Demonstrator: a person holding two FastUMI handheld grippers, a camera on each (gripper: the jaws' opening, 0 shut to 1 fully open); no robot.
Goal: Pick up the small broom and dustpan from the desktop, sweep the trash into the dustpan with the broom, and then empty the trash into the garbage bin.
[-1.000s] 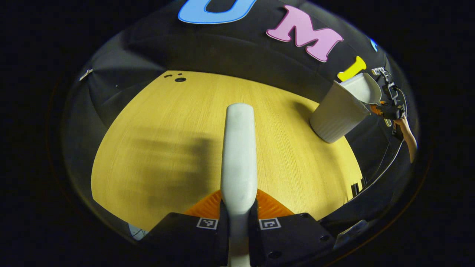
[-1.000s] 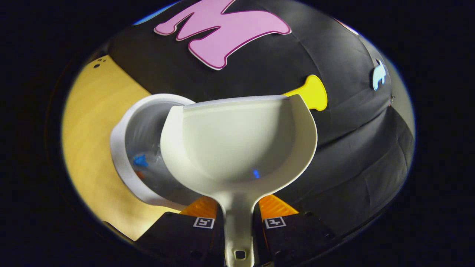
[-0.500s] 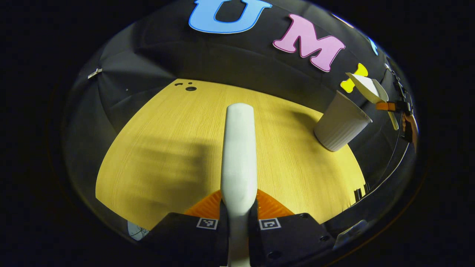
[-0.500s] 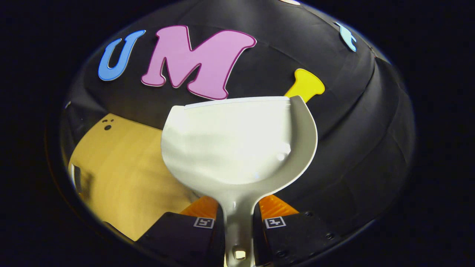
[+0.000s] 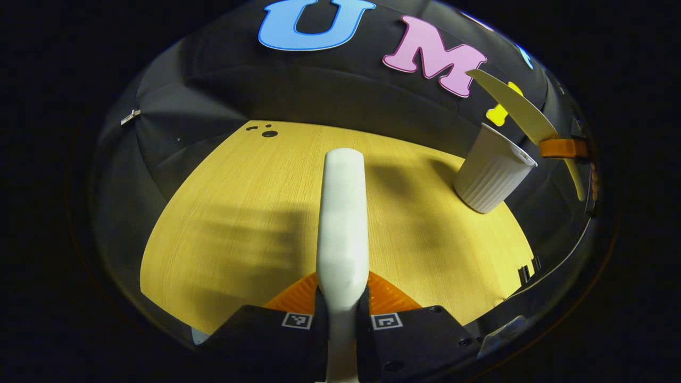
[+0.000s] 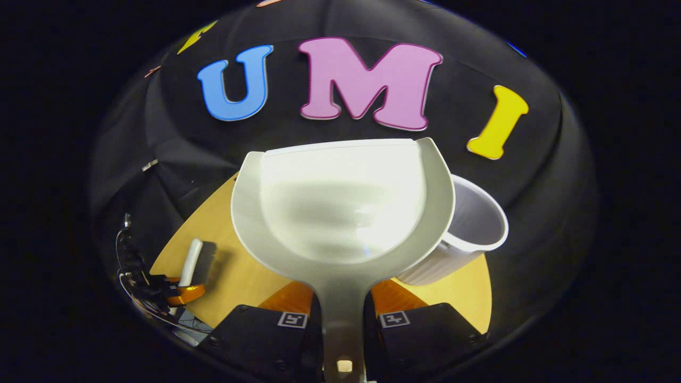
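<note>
My left gripper (image 5: 342,292) is shut on the small broom (image 5: 341,213), whose white back runs forward over the wooden table (image 5: 239,213). My right gripper (image 6: 341,298) is shut on the handle of the white dustpan (image 6: 340,207), which is held level in the air and looks empty. The white ribbed garbage bin (image 6: 471,234) stands on the table just behind and right of the pan. In the left gripper view the bin (image 5: 492,173) is at the table's right edge, with the dustpan (image 5: 518,109) edge-on above it. In the right gripper view the broom (image 6: 196,261) and left gripper (image 6: 173,292) sit at lower left.
Black cloth walls close in the table at the back and sides. A few small dark holes (image 5: 266,133) mark the table's far left corner. The table's right edge (image 5: 524,266) lies close to the bin.
The dustpan has swung back from tipping over the bin's mouth to level, beside and above the bin. Blue scraps seen in the bin earlier are now hidden. The left gripper and broom barely moved.
</note>
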